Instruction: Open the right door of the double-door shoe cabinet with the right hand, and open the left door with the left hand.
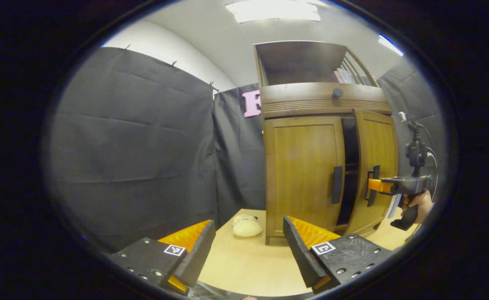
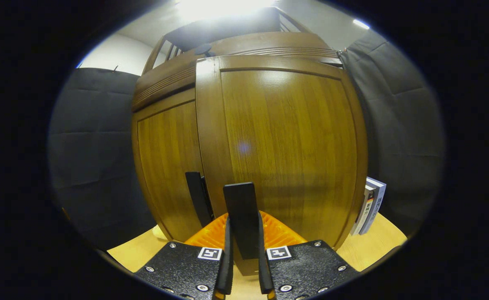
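Shoe cabinet, double-door: right door part-open under pull, left door shut and untouched.

Step in hand, as judged: first half of task. Right gripper (image 2: 243, 250) has its fingers closed on the dark bar handle (image 2: 240, 216) of the right door (image 2: 286, 150); seen from the left gripper view, that door (image 1: 375, 166) stands ajar, a dark gap between it and the left door (image 1: 303, 175). The cabinet (image 1: 323, 98) stands at the far edge of the desk (image 1: 248, 262), a pale soft item (image 1: 246, 227) just beside its left foot. The holding hand (image 1: 421, 204) keeps the tool level at handle height. Left gripper (image 1: 248, 250) hangs well apart from the cabinet, fingers spread wide, gripping nothing, aimed left of the left door's handle (image 1: 337, 184). Next move likely calls for swinging the right door wider on its hinge arc, then advancing the left gripper to that handle.
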